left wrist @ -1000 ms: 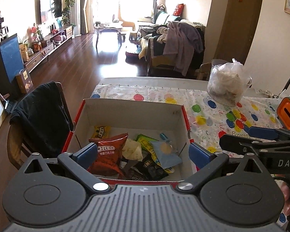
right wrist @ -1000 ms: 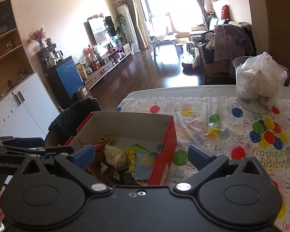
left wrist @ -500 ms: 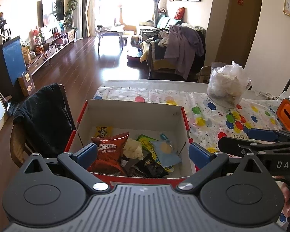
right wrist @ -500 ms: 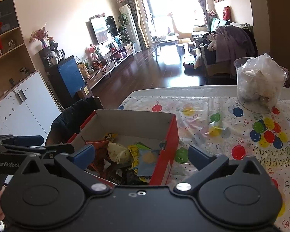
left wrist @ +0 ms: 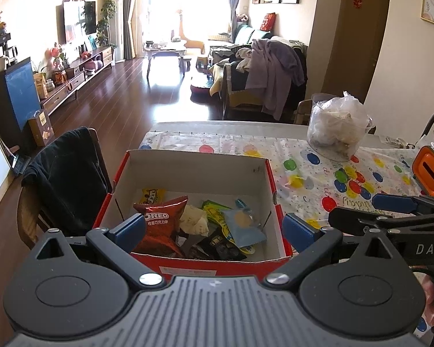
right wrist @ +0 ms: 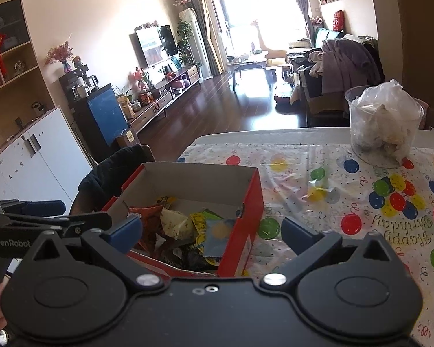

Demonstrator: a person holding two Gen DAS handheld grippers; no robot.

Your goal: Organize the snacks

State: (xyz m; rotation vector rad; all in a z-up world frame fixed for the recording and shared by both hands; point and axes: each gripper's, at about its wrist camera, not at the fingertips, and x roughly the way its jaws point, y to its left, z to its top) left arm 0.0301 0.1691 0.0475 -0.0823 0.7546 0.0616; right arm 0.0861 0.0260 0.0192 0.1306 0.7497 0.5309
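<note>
Left wrist view: left gripper (left wrist: 209,228) spread wide, empty, above red cardboard box (left wrist: 193,170) of snack packets on table with balloon-print plastic cloth (left wrist: 303,156). Red Oreo bag (left wrist: 160,222) inside. Dark wood floor, sunlit lounge beyond.

Right wrist view: right gripper (right wrist: 211,232) likewise agape, empty, straddling the box's right wall (right wrist: 240,231). Clear plastic tub with bag (right wrist: 382,124) far right on the cloth.

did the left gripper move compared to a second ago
Yes. The left gripper has pulled back slightly from the red cardboard snack box, whose whole near wall now shows.
</note>
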